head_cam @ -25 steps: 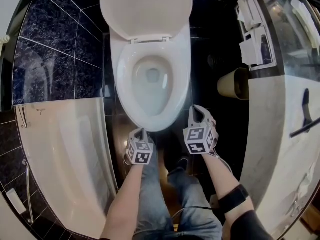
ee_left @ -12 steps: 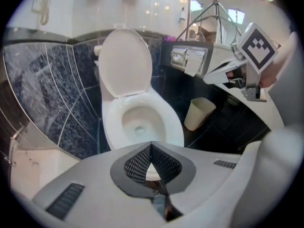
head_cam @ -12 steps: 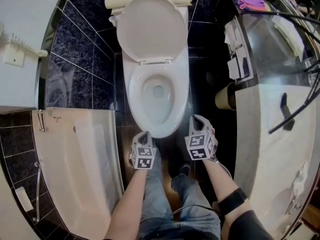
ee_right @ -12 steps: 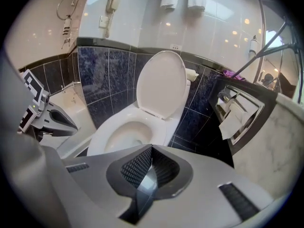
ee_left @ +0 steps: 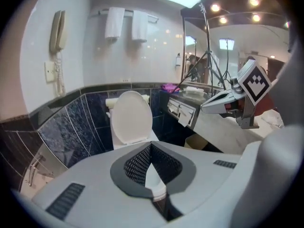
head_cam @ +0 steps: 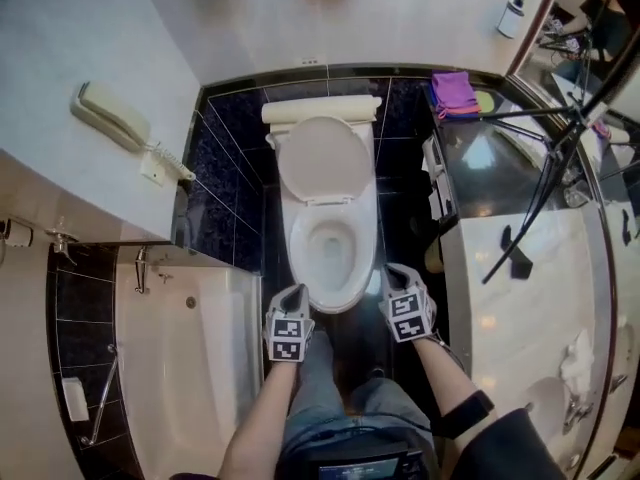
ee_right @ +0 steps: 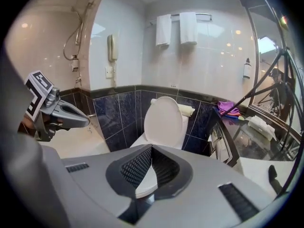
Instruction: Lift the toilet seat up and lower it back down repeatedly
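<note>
The left gripper (head_cam: 296, 290) is clenched on nothing, its jaws meeting at the tips with only open air in front. The right gripper (head_cam: 392, 269) is clenched and empty as well. Both point forward and downward, side by side, one at each side of the near end of the toilet bowl (head_cam: 329, 251). The left one is just beside the bowl's near-left edge, the right one just beside its near-right edge.

The toilet seat (head_cam: 323, 158) is at the far end of the bowl, well apart from both grippers and touched by neither. In each gripper view it shows beyond the closed jaw tips. It stands raised, leaning back against the cistern (head_cam: 321, 110). It is a plain white oval, smooth and unmarked, with its hinge edge at the bottom. Whether ring and lid are up together cannot be made out. The bowl below it lies open.

A white bathtub (head_cam: 170, 368) is to the left, and a pale counter (head_cam: 520, 298) is to the right.
</note>
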`<state>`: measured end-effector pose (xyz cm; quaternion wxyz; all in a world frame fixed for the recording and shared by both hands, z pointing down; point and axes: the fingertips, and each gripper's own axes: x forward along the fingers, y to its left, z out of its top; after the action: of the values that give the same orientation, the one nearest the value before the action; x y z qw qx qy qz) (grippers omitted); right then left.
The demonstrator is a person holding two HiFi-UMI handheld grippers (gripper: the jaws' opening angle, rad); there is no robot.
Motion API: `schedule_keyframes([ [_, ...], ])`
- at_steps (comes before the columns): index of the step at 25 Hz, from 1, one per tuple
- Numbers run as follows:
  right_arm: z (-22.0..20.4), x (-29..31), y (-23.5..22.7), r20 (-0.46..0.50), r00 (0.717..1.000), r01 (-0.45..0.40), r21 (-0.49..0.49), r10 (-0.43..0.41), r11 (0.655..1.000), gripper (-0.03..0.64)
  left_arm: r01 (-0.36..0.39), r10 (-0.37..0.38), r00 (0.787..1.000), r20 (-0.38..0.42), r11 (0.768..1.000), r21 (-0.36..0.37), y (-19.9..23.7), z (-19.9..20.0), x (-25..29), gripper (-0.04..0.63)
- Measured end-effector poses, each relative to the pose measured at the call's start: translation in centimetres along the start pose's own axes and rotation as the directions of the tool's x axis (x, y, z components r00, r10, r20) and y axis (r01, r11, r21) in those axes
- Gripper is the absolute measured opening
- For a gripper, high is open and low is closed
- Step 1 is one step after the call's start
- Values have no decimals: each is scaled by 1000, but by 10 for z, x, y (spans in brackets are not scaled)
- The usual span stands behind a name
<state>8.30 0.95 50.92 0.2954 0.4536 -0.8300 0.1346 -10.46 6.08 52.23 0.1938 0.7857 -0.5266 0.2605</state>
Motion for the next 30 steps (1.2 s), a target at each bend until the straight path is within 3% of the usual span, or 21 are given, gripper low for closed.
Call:
schedule_keyframes([
  [5, 44, -57, -3, 45, 999, -18, 9, 17, 1000, 18, -13, 11, 998, 68, 1000, 20, 2, 51, -62, -8],
  [15, 75, -126, -19, 126, 992, 15, 36, -19, 999, 18, -12, 2, 981, 193, 999, 49, -2, 122, -128, -8],
  [30, 67, -137, -9, 120, 993, 11, 2, -11, 1000, 18, -42, 32, 969, 244, 998, 38, -12, 119, -157, -8],
])
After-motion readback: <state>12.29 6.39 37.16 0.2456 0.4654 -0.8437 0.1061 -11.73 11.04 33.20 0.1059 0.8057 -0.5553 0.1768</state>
